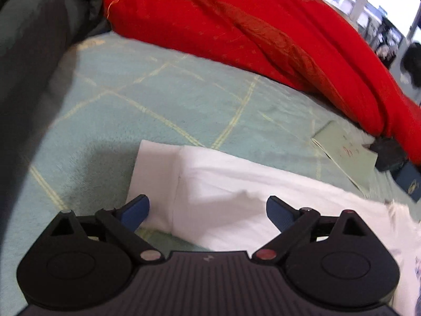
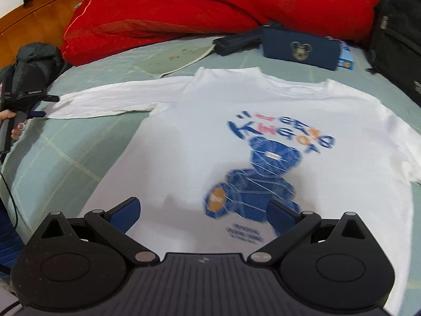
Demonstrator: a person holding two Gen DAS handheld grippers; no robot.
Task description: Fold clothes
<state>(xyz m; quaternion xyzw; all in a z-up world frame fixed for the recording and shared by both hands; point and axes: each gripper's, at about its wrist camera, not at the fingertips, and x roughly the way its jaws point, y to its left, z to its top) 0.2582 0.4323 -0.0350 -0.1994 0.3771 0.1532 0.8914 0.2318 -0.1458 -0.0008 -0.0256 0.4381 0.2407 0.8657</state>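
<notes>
A white long-sleeved shirt [image 2: 200,137] with a blue bear print lies spread flat, print up, on the pale green bedsheet [image 2: 60,163]. One sleeve [image 2: 110,100] stretches out to the left. My right gripper [image 2: 204,217] is open, hovering over the shirt's lower hem. In the left wrist view my left gripper [image 1: 208,214] is open just above the cuff end of that sleeve [image 1: 210,197], with nothing between its fingers. The left gripper [image 2: 39,105] also shows at the left edge of the right wrist view, held in a hand, its tips at the cuff.
A red quilt [image 2: 184,10] is heaped along the far side of the bed. A dark blue pouch [image 2: 300,48], a black case [image 2: 236,42], a pale green card [image 2: 173,58] and a black bag [image 2: 394,34] lie beyond the shirt. A wooden headboard [image 2: 39,18] stands at far left.
</notes>
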